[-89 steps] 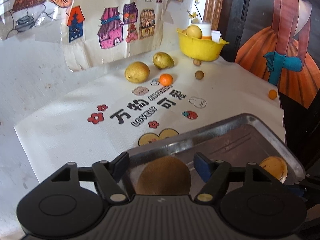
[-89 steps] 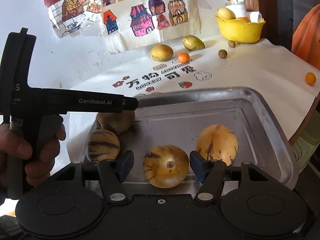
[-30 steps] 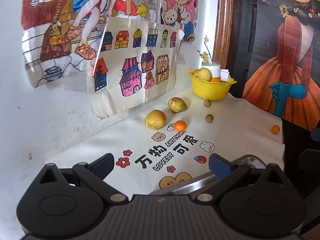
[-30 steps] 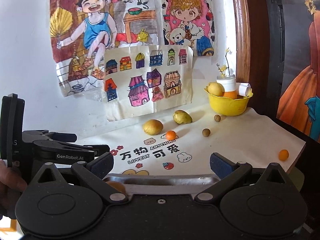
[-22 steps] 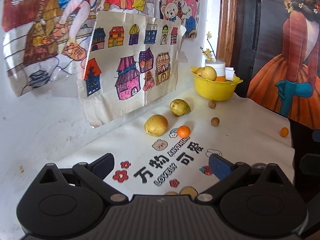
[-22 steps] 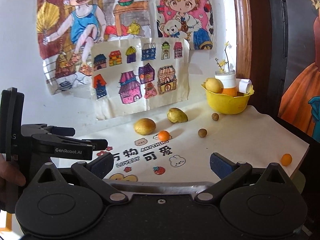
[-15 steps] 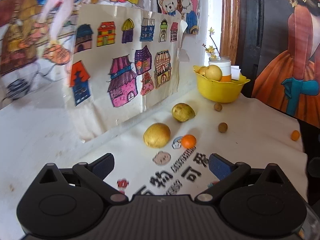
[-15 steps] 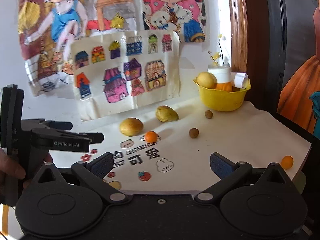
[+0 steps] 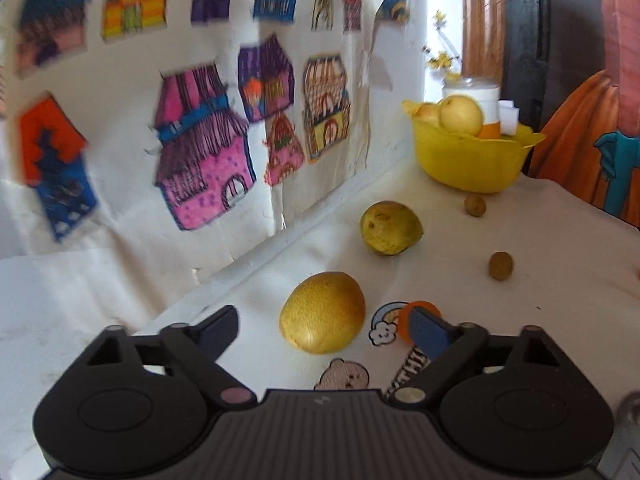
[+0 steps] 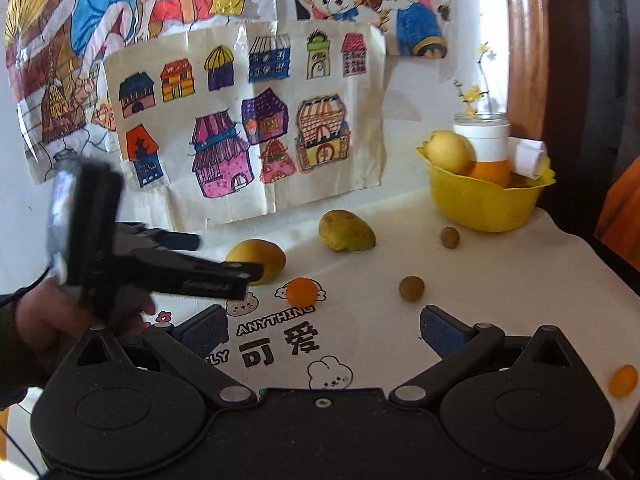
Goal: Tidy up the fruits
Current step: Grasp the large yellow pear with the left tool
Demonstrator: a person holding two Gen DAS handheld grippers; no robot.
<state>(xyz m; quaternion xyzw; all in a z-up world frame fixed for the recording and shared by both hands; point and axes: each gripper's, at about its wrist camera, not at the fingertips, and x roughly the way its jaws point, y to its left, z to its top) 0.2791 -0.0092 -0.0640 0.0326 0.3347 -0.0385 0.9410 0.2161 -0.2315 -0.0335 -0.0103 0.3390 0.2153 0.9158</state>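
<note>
- Nearest my left hand-held gripper [image 9: 322,326], whose jaws have just been closing yet stand apart, a yellow pear [image 9: 322,312] lies between them, unpressed, on the tabletop [image 9: 560,240].
- Beside it, my right hand-held gripper [image 10: 324,330] gapes empty.
- Farther off, a greener pear [image 9: 390,227] lies before the yellow bowl [image 9: 472,160].

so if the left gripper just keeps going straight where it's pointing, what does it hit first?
Most likely the yellow pear-like fruit: it lies between the open fingers of the left gripper, whose jaws have just been closing and are not yet touching it. The small orange sits behind the right finger. Depth is uncertain.
</note>
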